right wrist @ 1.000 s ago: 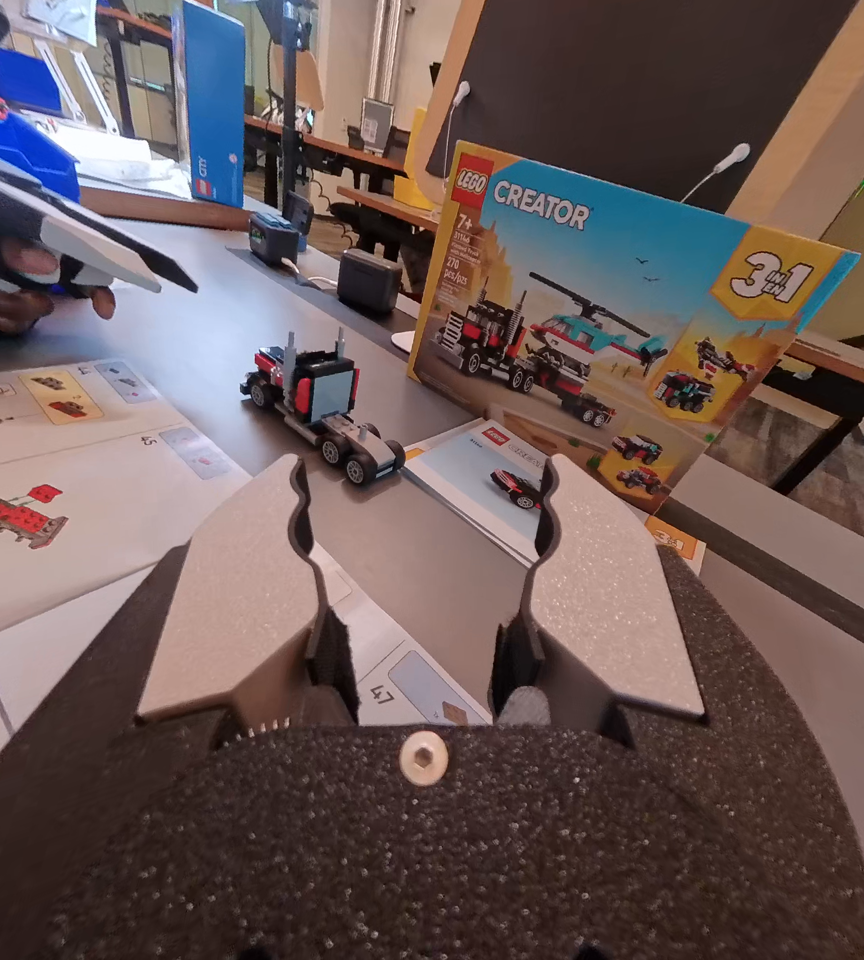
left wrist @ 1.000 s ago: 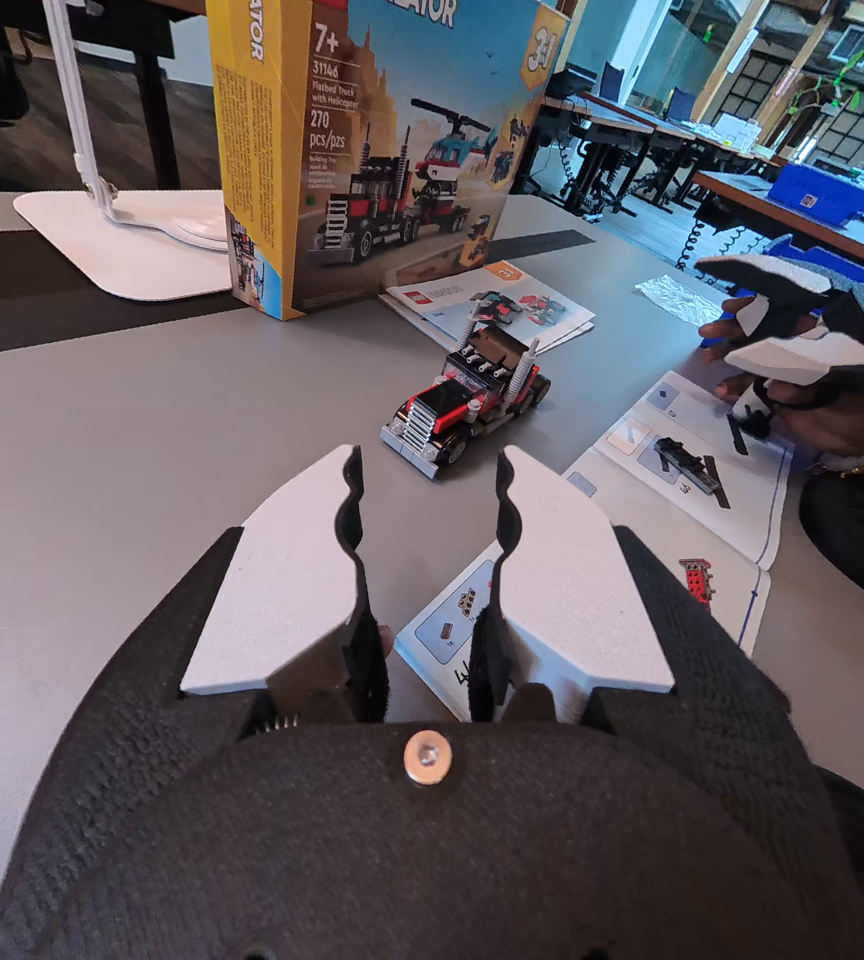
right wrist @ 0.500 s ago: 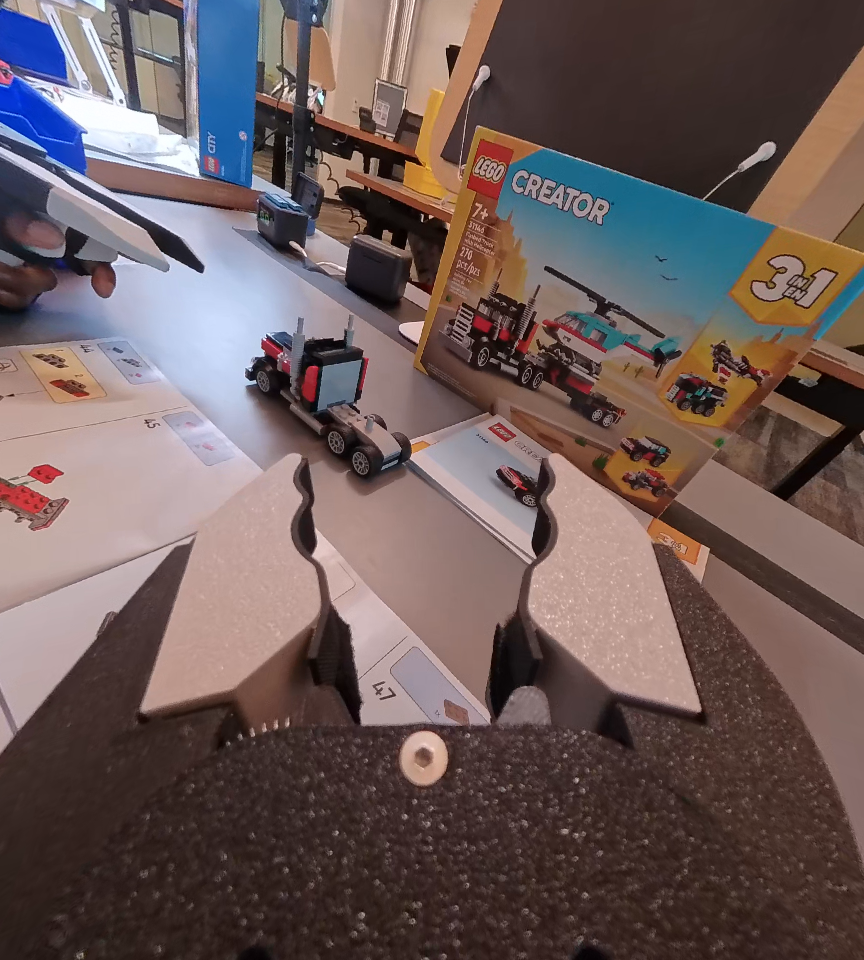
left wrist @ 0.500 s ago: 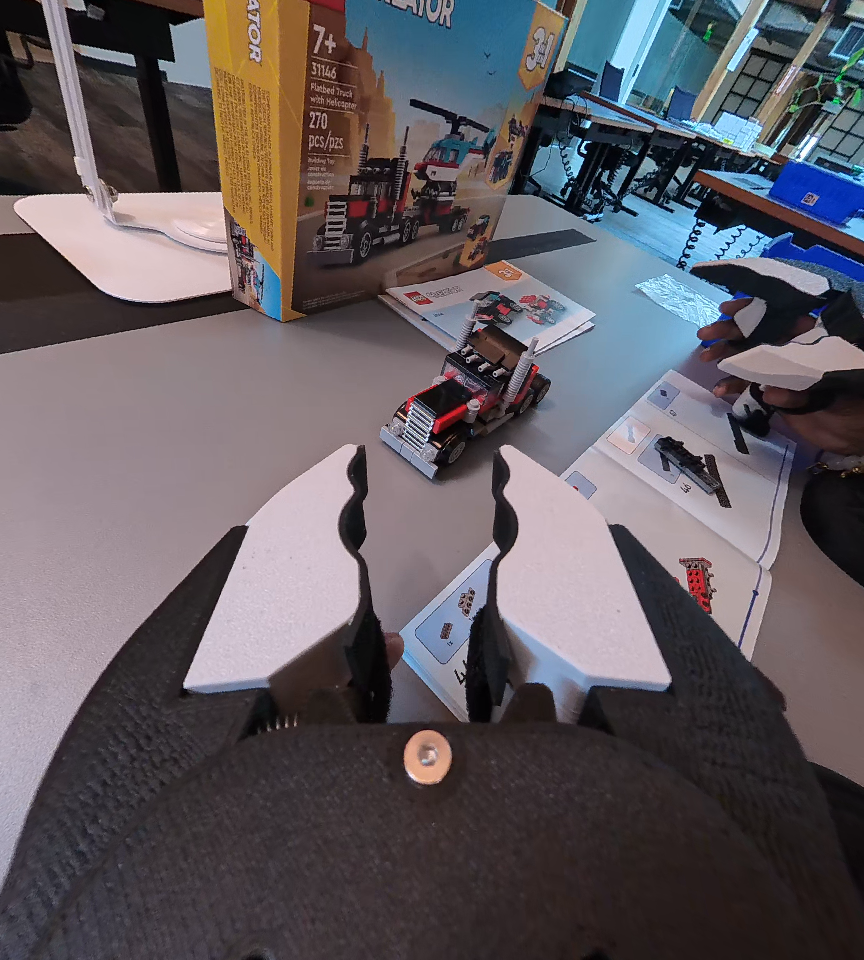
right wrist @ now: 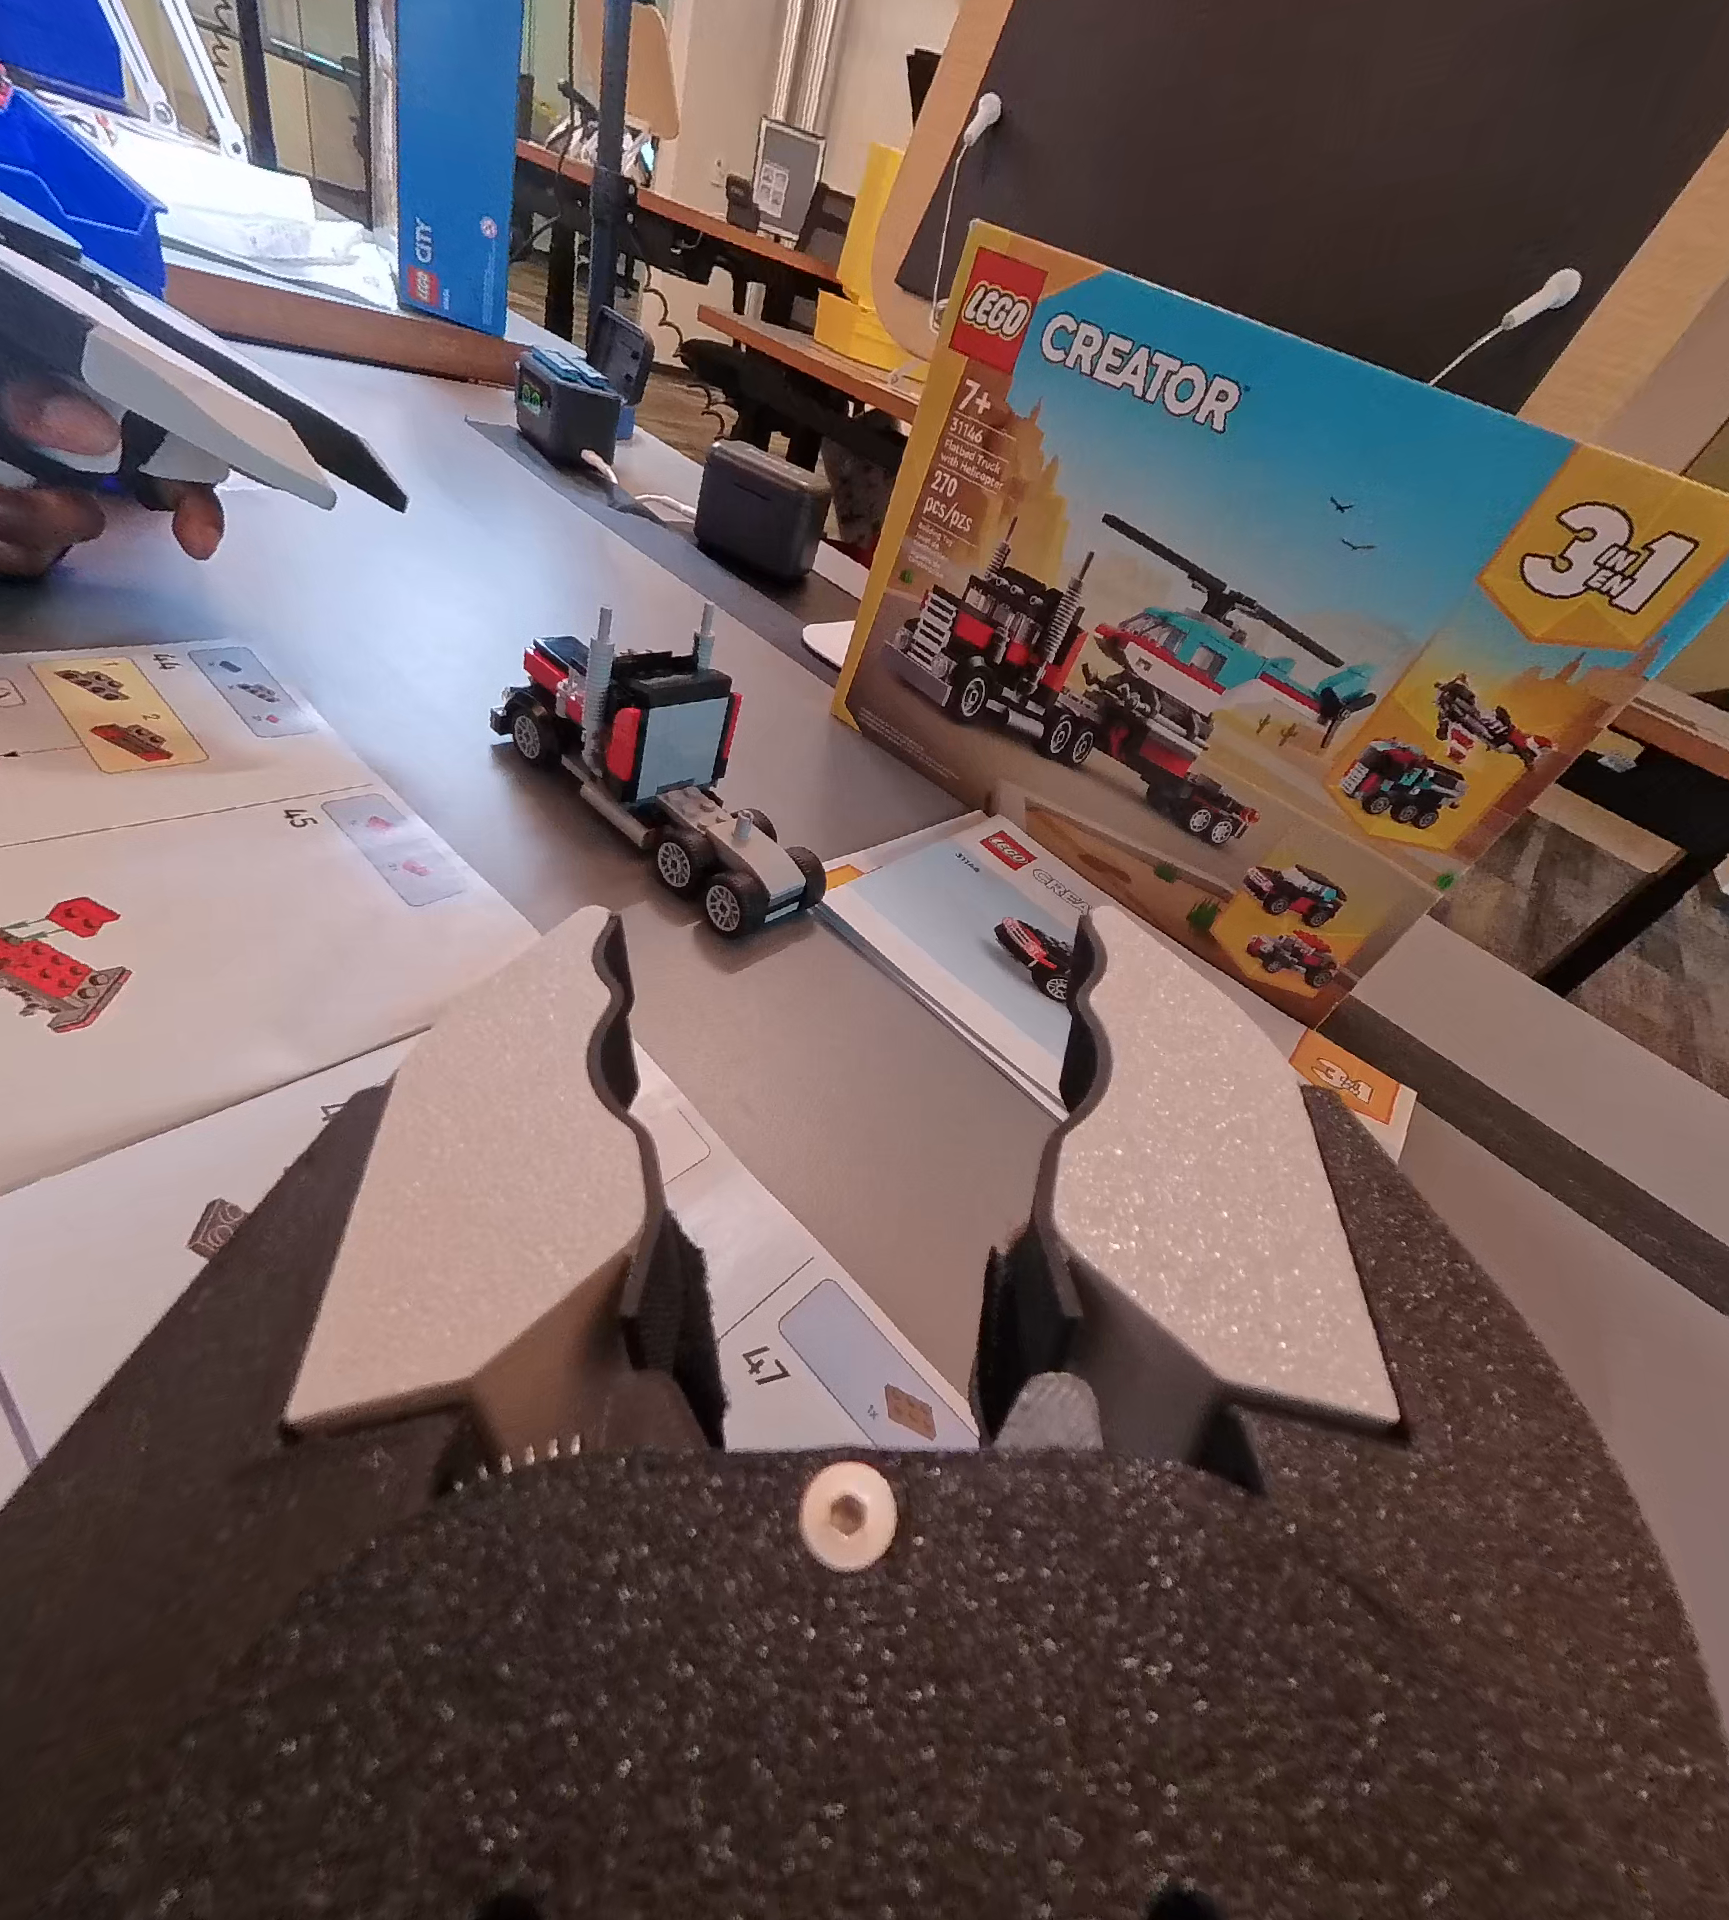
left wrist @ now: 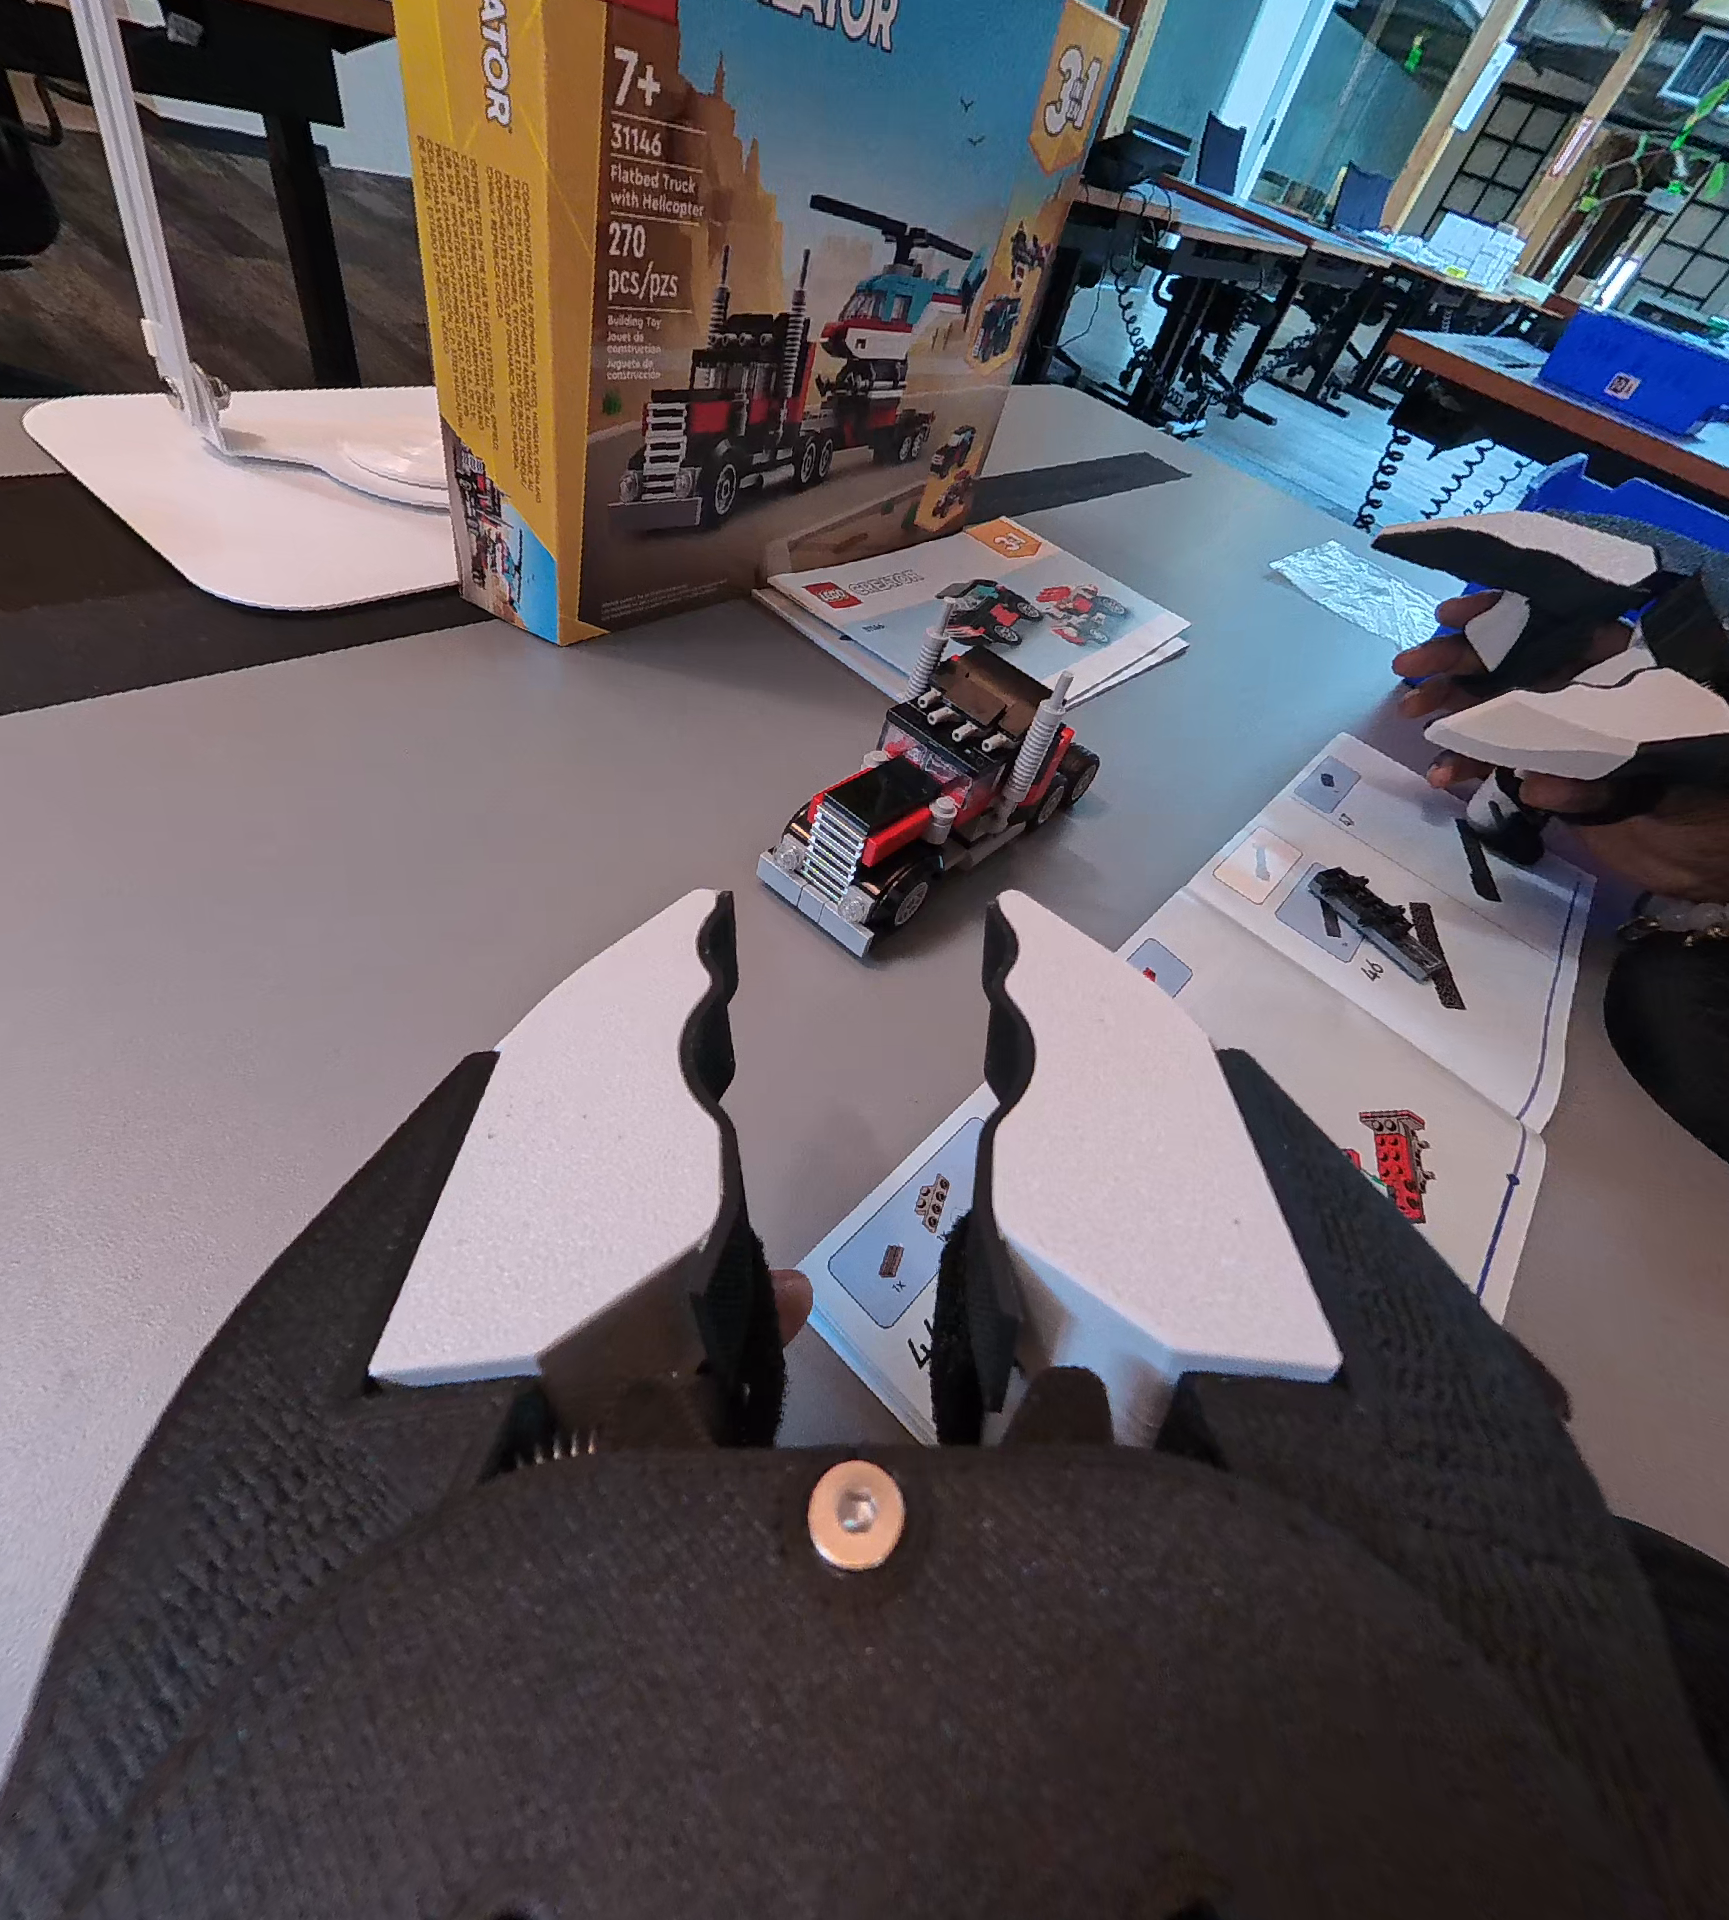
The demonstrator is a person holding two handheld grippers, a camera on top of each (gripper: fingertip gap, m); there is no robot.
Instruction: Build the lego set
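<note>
The truck cab (left wrist: 927, 805) stands finished at frame centre on the bench (left wrist: 320, 831). Both the left tool (left wrist: 855, 925) and the right tool (right wrist: 849, 935) gape empty; judging by the open booklet (right wrist: 164, 883), the trailer remains.

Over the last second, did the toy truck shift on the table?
No. In the left wrist view the toy truck keeps its place on the grey table, nose toward the camera, just in front of the closed booklet and set box.

We look out low over the table (left wrist: 216, 883) from behind each pair of jaws. Both views share the truck (left wrist: 927, 821) (right wrist: 647, 764) just past the jaws, seen from opposite ends.
</note>
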